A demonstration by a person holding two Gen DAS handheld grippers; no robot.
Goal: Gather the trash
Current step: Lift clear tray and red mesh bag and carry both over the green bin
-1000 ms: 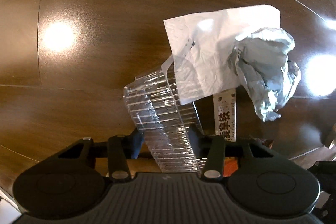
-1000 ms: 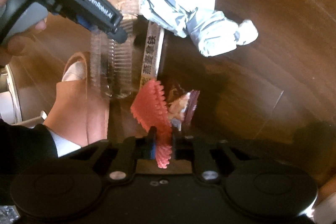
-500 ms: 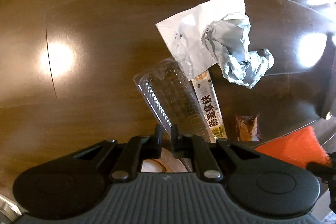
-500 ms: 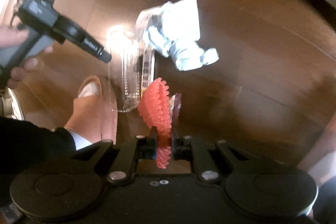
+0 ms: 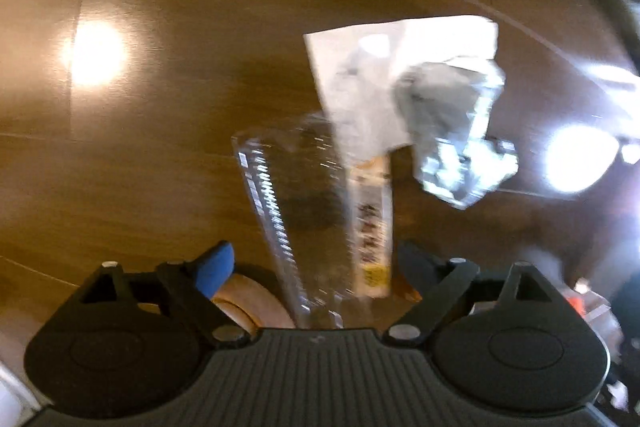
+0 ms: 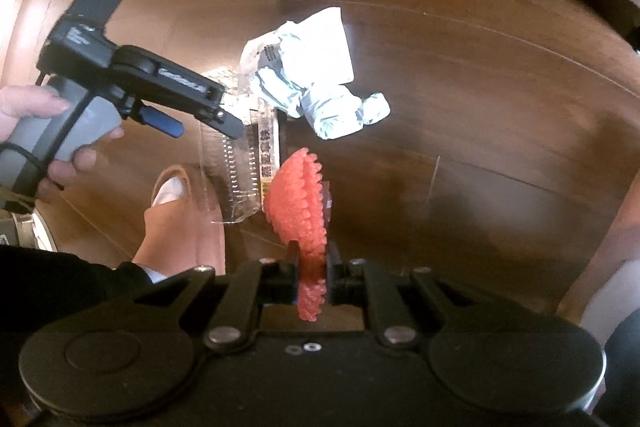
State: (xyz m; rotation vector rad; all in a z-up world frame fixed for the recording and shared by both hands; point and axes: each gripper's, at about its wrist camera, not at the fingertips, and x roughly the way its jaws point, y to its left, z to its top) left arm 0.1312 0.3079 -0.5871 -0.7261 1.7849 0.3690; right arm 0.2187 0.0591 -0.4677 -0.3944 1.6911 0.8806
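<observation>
Left hand-held gripper reopened, one clear tray released

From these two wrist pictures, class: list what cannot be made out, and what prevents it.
- Left wrist view: print on the snack wrapper is motion-blurred.
- Left wrist view: the clear plastic tray is cut off by the left gripper body.
- Right wrist view: a small packet behind the red spiky piece is mostly hidden.

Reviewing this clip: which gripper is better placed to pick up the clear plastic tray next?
Left. The left gripper is open, its jaws just opened, straddling the clear plastic tray. The right gripper is shut on the red spiky piece.
</observation>
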